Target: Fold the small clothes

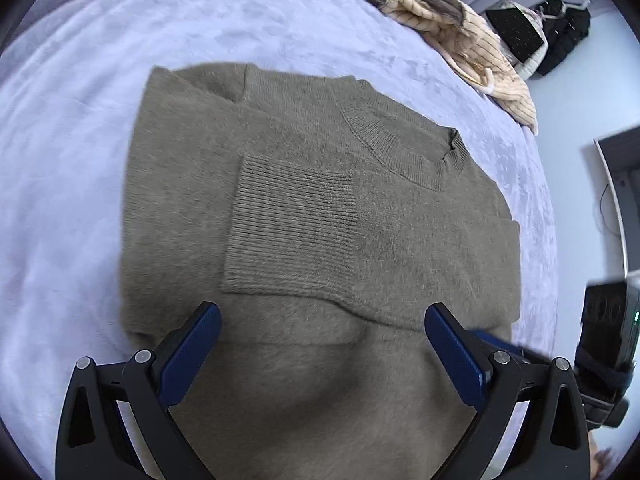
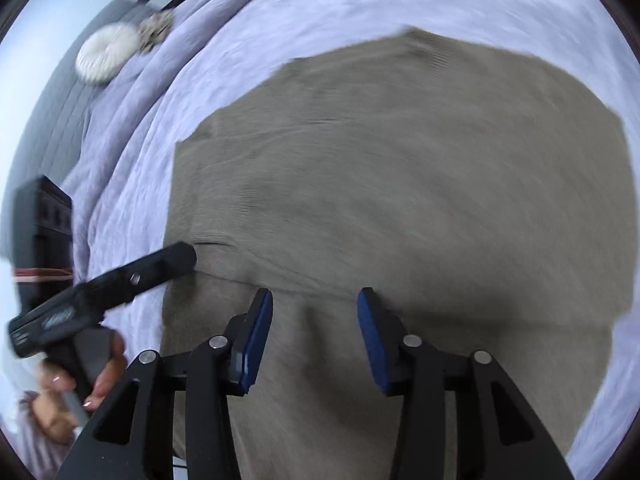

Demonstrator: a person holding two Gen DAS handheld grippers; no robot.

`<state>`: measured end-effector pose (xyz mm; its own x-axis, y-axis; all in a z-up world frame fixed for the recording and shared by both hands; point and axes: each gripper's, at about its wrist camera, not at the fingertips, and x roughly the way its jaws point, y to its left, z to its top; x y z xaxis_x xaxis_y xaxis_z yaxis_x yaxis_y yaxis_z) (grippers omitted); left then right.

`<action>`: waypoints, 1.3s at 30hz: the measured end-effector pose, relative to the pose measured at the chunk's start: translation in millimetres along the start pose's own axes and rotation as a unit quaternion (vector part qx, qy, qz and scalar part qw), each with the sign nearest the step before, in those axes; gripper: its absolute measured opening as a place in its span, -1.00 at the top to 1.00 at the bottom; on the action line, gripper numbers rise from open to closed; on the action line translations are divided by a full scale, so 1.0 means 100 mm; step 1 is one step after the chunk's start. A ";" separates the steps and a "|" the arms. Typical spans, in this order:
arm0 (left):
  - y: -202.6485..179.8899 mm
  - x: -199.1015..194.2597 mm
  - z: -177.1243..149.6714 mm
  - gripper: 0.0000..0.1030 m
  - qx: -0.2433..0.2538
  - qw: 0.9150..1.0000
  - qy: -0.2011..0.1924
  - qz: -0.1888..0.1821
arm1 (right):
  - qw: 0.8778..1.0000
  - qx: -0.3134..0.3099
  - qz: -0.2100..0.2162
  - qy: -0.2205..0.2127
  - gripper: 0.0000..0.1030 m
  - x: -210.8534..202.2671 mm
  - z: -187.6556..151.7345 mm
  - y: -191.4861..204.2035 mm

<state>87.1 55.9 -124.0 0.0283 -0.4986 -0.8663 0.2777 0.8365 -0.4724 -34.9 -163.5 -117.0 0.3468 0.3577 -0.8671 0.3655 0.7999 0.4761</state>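
Note:
An olive-grey knit sweater lies flat on the lavender bed cover, its sleeves folded across the chest, one ribbed cuff on top and the collar toward the far right. My left gripper is open and empty, hovering over the sweater's lower part. In the right wrist view the sweater fills the frame, blurred. My right gripper is open and empty just above the cloth. The left gripper shows there at the sweater's left edge.
A pile of cream and grey-brown clothes lies at the bed's far right edge. Black items sit beyond it. A white round cushion lies at the bed's far left. A dark device stands right of the bed.

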 end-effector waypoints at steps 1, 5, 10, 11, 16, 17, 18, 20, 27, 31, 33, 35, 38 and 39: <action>0.01 0.03 0.02 -0.98 -0.013 1.000 0.001 -0.009 | 0.999 0.032 0.008 -0.008 0.07 -0.11 -0.06 -0.18; 0.03 0.12 0.16 -0.98 -0.069 0.997 -0.012 -0.019 | 0.990 0.130 0.045 -0.040 0.07 -0.33 -0.22 -0.68; -0.03 0.21 0.30 0.86 -0.083 0.997 -0.003 -0.006 | 0.952 0.269 0.103 -0.099 0.07 -0.42 -0.39 -1.22; -0.06 0.15 0.31 0.86 -0.078 0.997 -0.015 -0.005 | 0.943 0.294 0.109 -0.111 0.07 -0.43 -0.40 -1.32; -0.23 -0.21 0.39 0.86 -0.009 0.998 -0.064 0.002 | 0.903 0.376 0.143 -0.150 0.23 -0.38 -0.37 -1.62; -0.25 -0.27 0.39 0.86 0.004 0.998 -0.069 0.005 | 0.905 0.369 0.142 -0.153 0.83 -0.42 -0.32 -1.63; -0.24 -0.29 0.40 0.86 0.011 0.998 -0.067 0.006 | 0.914 0.352 0.127 -0.154 0.88 -0.45 -0.25 -1.60; -0.19 -0.23 0.38 0.86 0.017 0.998 -0.052 0.017 | 0.930 0.320 0.093 -0.154 0.88 -0.49 -0.15 -1.55; 0.15 -0.01 0.10 0.47 0.002 0.995 0.001 0.100 | 0.944 0.302 0.045 -0.129 0.88 -0.46 -0.20 -1.82; 0.31 -0.31 0.04 -0.41 0.003 0.981 -0.033 0.190 | 0.951 0.283 0.030 -0.122 0.69 -0.60 -0.30 -1.85; 0.44 -0.40 0.05 -0.41 -0.005 0.979 -0.036 0.200 | 0.953 0.277 0.025 -0.124 -0.04 -0.68 -0.33 -1.85; 0.56 -0.44 0.08 -0.41 -0.025 0.983 -0.030 0.179 | 0.953 0.271 0.033 -0.132 -0.28 -0.76 -0.38 -1.84; 0.77 -0.36 0.14 -0.64 -0.065 0.990 -0.014 0.128 | 0.953 0.269 0.050 -0.126 -0.28 -0.74 -0.37 -1.87; 0.82 -0.29 0.14 -0.69 -0.080 0.991 -0.003 0.103 | 0.952 0.273 0.062 -0.122 -0.28 -0.69 -0.34 -1.89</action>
<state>123.0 136.1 -135.4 0.0744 -0.3144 -0.9464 0.1086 0.9459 -0.3058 -157.5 -322.4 -152.0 0.5823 0.2574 -0.7711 0.6807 0.3643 0.6356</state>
